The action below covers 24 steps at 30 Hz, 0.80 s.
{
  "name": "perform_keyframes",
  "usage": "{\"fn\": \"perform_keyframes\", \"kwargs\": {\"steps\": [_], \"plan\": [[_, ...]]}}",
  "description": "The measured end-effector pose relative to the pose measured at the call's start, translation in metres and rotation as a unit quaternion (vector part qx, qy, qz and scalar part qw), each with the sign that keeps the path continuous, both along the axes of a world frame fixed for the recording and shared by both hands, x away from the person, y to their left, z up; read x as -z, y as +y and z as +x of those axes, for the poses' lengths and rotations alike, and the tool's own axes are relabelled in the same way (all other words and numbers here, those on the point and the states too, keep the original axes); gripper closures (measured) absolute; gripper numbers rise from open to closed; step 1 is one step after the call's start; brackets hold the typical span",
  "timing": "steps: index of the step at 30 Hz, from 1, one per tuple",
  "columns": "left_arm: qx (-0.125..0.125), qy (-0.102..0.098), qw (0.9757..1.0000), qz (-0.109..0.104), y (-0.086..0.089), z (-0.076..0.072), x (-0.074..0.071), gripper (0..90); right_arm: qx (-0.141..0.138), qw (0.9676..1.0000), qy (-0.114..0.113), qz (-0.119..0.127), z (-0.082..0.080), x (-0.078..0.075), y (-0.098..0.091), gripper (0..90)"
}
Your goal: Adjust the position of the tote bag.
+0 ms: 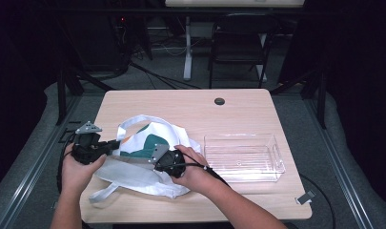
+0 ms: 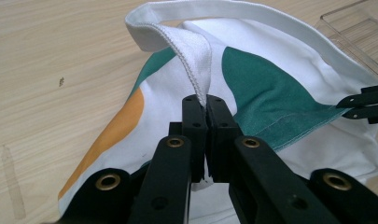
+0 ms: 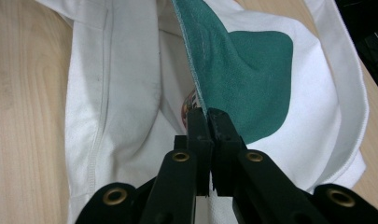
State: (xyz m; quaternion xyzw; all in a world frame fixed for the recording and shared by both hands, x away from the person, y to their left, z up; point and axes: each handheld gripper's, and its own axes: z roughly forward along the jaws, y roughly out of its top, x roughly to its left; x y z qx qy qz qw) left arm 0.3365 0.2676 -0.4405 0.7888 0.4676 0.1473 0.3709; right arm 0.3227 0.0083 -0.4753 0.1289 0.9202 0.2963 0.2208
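Note:
A white cloth tote bag (image 1: 147,143) with green and orange patches lies on the near left of the wooden table (image 1: 181,105). My left gripper (image 1: 116,142) (image 2: 205,100) is shut on the bag's white rim just below where a handle (image 2: 214,9) joins it. My right gripper (image 1: 158,164) (image 3: 206,112) is shut on the bag's opposite rim, at the edge of the green patch (image 3: 252,65). The bag's mouth gapes between the two grips. Something small and coloured (image 3: 189,105) peeks from inside; I cannot tell what it is. The right gripper's jaws (image 2: 361,105) also show in the left gripper view.
A clear plastic tray (image 1: 243,157) (image 2: 350,28) stands empty just right of the bag. A second handle (image 1: 102,193) trails toward the table's front edge. A dark round hole (image 1: 219,101) sits near the far edge. A black chair (image 1: 238,38) stands beyond the table.

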Motion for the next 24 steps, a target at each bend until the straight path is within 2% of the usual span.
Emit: {"fn": "perform_keyframes", "kwargs": {"steps": [3,5,7,11,13,16,18,20,24], "plan": [[-0.002,-0.001,1.0000,0.003,0.001,0.000,0.000,88.2,0.002,1.0000,-0.003,0.005,0.001,-0.004,0.000,88.7],[-0.002,-0.001,1.0000,0.004,0.000,0.000,0.000,88.2,0.004,1.0000,-0.005,0.000,0.002,-0.008,-0.001,88.7],[-0.004,0.000,1.0000,0.002,-0.001,0.000,0.000,88.1,0.011,0.9999,-0.004,0.010,0.002,-0.010,-0.001,88.8],[-0.004,0.000,1.0000,0.004,-0.002,0.000,0.001,88.0,0.020,0.9997,-0.008,0.013,0.003,-0.015,-0.003,88.7],[-0.005,0.001,1.0000,0.006,-0.002,0.000,0.001,88.0,0.027,0.9993,-0.010,0.026,0.003,-0.015,-0.003,88.8],[-0.006,0.000,1.0000,0.006,-0.001,0.000,0.001,88.0,0.035,0.9989,-0.010,0.028,0.003,-0.017,-0.003,88.8],[-0.006,0.000,1.0000,0.005,-0.001,0.000,0.001,87.9,0.041,0.9982,-0.007,0.042,0.004,-0.017,-0.003,88.8],[-0.006,0.000,1.0000,0.006,-0.001,0.000,0.001,87.8,0.042,0.9984,-0.005,0.039,0.005,-0.019,-0.004,88.8],[-0.008,-0.002,1.0000,0.005,-0.001,0.000,0.002,85.9,0.049,0.9969,0.000,0.061,0.006,-0.020,-0.005,88.9]]}}
